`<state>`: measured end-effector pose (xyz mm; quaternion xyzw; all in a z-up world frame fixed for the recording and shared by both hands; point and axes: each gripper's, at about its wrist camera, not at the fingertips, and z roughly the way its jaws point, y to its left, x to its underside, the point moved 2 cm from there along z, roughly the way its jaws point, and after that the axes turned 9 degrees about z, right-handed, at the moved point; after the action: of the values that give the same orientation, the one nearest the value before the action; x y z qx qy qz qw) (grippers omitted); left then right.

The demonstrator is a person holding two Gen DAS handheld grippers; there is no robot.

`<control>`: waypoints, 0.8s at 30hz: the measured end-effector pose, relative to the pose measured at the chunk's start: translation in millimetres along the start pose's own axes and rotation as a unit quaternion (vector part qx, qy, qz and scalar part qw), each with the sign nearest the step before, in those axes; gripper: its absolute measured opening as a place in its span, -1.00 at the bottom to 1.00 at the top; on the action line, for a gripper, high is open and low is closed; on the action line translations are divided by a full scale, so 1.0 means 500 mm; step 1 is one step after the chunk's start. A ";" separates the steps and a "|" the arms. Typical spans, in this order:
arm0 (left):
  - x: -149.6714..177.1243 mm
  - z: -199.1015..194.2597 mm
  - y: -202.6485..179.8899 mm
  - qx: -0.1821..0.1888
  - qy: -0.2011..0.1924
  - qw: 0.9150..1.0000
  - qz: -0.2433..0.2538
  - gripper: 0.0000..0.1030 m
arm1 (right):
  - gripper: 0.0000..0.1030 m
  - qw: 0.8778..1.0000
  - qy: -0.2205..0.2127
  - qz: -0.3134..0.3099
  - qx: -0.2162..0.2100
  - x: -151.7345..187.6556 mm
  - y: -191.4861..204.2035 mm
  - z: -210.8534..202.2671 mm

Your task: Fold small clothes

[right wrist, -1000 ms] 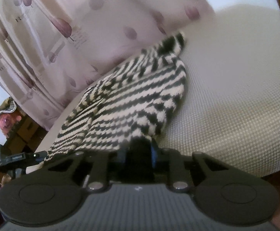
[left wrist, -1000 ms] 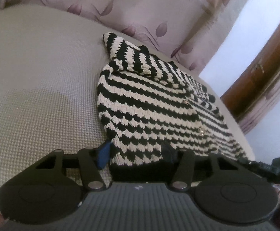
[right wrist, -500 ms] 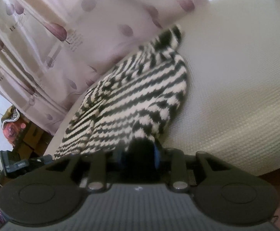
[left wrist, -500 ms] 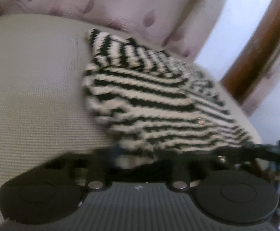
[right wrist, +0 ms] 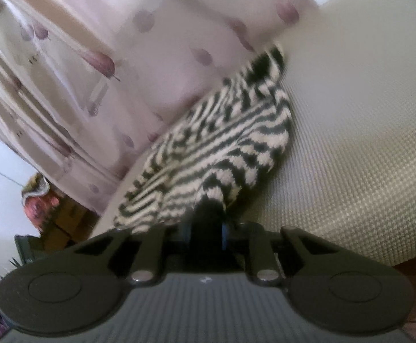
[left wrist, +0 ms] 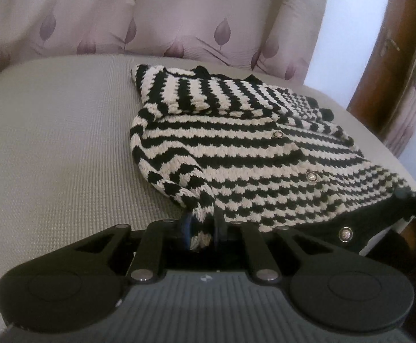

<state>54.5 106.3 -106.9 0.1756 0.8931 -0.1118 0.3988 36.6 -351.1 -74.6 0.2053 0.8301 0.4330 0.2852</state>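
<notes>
Cardigan (left wrist: pixel 236 154) hem pinched (near corner) in left gripper (left wrist: pixel 202 228), on cushion (left wrist: pixel 50 143).

Soft daylight glows through the curtain (left wrist: pixel 179 23); left view sharp, right view motion-blurred, both bent at edges.

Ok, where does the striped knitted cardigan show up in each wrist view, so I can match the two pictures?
Left wrist view: the striped cardigan fills the centre and right, its near hem pinched in the left hand-held gripper.
Right wrist view: it runs diagonally from centre to lower left, its black hem between the closing jaws of the right hand-held gripper.
Shared landmark: the leaf-print curtain behind the grey cushion.
</notes>
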 end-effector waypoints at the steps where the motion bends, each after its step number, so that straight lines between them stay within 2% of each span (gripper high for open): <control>1: -0.001 0.000 -0.003 -0.005 -0.001 1.000 0.004 -0.73 | -0.67 1.000 -0.003 0.001 -0.002 -0.003 0.001 -0.002; 12: -0.017 -0.007 -0.022 -0.028 -0.015 0.999 0.027 -0.73 | -0.68 1.000 -0.014 0.017 -0.019 -0.010 0.011 -0.007; 24: -0.074 -0.032 0.004 0.007 -0.066 0.997 -0.043 -0.73 | -0.73 0.996 -0.047 0.042 -0.068 -0.055 0.030 -0.016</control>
<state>67.4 105.2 -68.9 0.1322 0.8709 -0.1460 0.4503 53.5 -363.7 -50.3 0.2400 0.7752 0.4896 0.3190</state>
